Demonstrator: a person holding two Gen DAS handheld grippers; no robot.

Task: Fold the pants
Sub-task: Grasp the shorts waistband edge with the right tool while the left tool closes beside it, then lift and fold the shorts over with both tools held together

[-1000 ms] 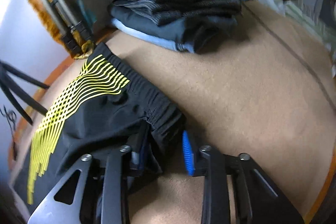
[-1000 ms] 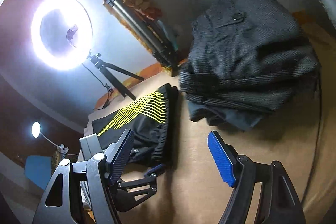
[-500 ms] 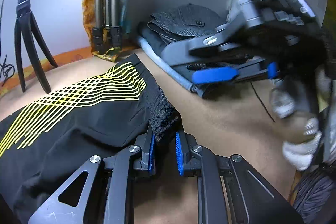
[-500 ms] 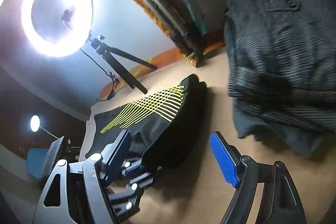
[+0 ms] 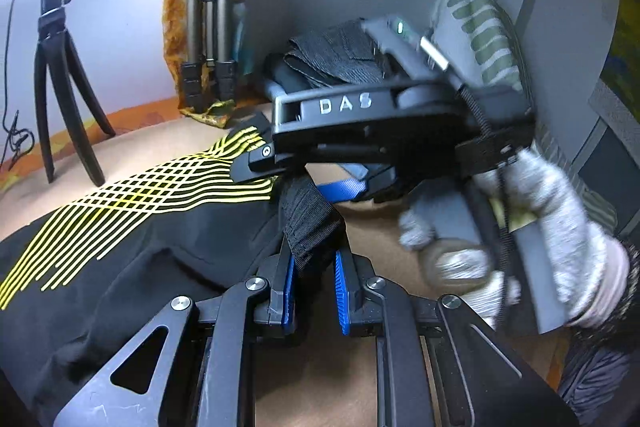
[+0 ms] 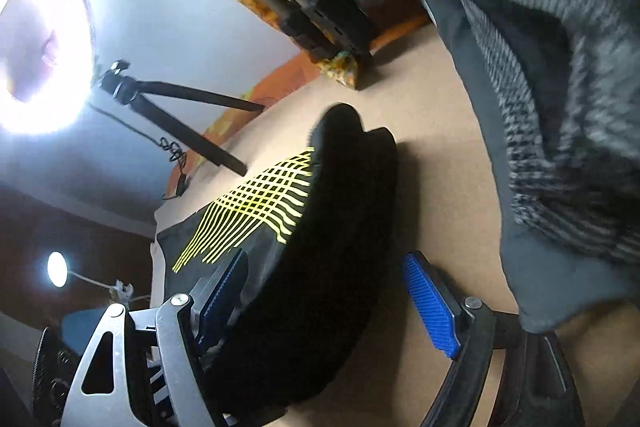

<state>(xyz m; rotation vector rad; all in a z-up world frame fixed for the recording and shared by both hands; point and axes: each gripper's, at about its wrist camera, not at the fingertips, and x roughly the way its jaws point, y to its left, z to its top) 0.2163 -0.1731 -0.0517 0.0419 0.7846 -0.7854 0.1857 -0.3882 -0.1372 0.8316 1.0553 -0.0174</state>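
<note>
Matt black cloth shorts [image 5: 160, 259] with ribbed waistband [image 5: 310, 223], ridged blue plastic pads [image 6: 430, 307], smooth tan surface [image 6: 436, 147]

To your right, bare tan surface [image 6: 440, 155] lies open between the black shorts [image 6: 312, 307] and the folded clothes pile [image 6: 560, 107]. Tripods [image 5: 60, 87] stand far left.

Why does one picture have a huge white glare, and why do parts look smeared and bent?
Right wrist view: the ring light blows out to white, and the folded grey pants are streaked with motion blur. Left wrist view: the gloved hand is smeared. Both views: the fisheye lens bends straight lines, and the corners go dark.
</note>
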